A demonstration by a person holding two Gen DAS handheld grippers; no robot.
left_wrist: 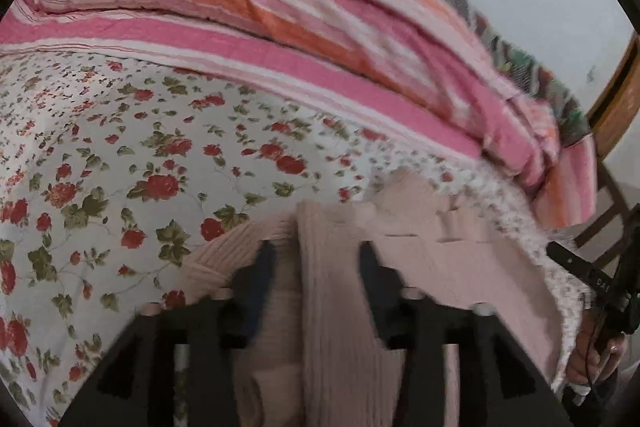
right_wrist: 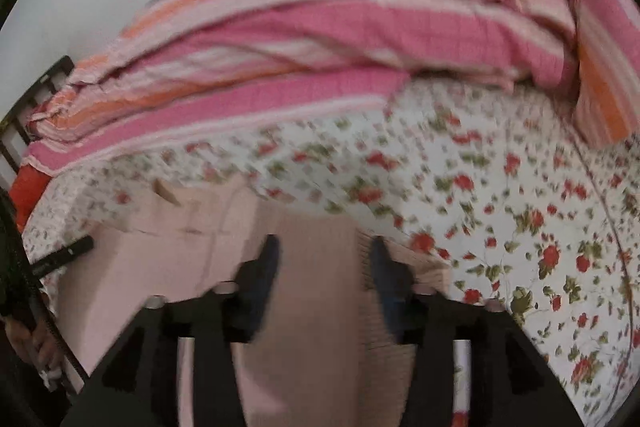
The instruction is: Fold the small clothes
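A pale pink ribbed knit garment (left_wrist: 440, 267) lies on the floral bedsheet (left_wrist: 120, 155) at the near edge of the bed. My left gripper (left_wrist: 316, 251) stands with its jaws apart, and a ribbed band of the garment runs between its fingers. In the right wrist view the same garment (right_wrist: 168, 267) spreads to the left, and my right gripper (right_wrist: 324, 247) has its jaws apart with the pink knit between them. Both views are blurred. The right gripper (left_wrist: 592, 279) shows at the right edge of the left wrist view, and the left gripper (right_wrist: 64, 255) at the left edge of the right wrist view.
A folded pink, orange and white striped quilt (left_wrist: 280, 11) lies along the back of the bed against a pale wall. A wooden frame (left_wrist: 616, 99) stands at the far right. A dark bed rail (right_wrist: 36, 95) and something orange (right_wrist: 28, 195) sit at the left.
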